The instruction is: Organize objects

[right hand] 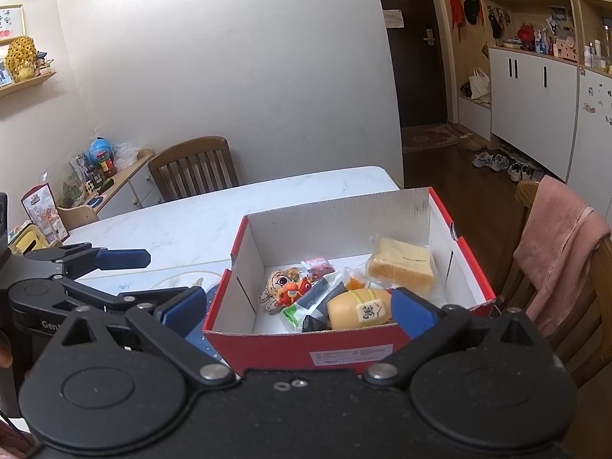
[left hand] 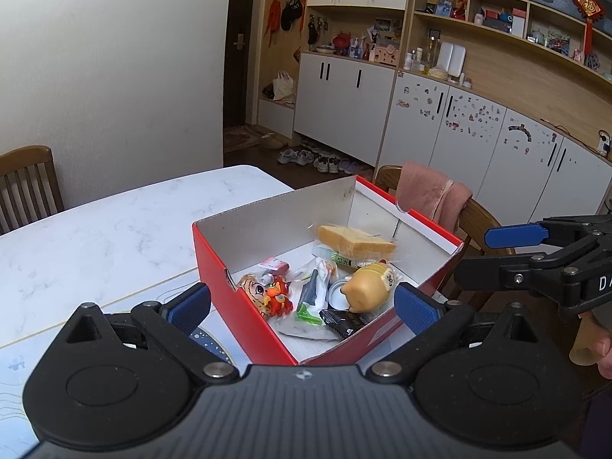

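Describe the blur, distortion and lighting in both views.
Left wrist view: the bread is slightly smeared, and the cabinets bow from fisheye distortion. Right wrist view: sharper, with soft, even indoor light, no glare on the red box, and a dim doorway.

The red box is open on top, so a gripper can come down from above. Its tall walls block the sides. The floor is crowded near the front with toys and a yellow squishy; the bread fills the back right corner. The back left floor is bare. The white table left of the box is free. A chair with a pink towel stands close on the right.
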`<state>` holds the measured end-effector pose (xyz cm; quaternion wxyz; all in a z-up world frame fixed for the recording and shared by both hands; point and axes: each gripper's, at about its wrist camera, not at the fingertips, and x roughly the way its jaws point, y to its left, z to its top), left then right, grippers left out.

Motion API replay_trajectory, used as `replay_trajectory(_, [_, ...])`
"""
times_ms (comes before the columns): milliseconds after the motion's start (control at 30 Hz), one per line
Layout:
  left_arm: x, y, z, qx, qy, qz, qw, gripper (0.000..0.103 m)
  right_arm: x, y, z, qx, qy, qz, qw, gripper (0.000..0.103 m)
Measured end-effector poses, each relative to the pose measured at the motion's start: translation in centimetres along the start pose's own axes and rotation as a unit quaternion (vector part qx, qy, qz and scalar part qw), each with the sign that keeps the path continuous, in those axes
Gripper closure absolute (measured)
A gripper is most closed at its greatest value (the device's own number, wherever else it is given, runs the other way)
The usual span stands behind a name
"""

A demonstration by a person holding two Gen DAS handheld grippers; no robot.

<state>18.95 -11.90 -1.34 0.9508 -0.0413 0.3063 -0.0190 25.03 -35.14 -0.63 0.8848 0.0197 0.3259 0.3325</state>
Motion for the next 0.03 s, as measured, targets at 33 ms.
replay_trajectory(33, [-0.01, 0.08, 0.04, 0.000, 0.000, 0.000, 1.0000, 0.001, 0.02, -0.01, 0.00, 0.000, 0.000, 0.000, 1.000, 0.000])
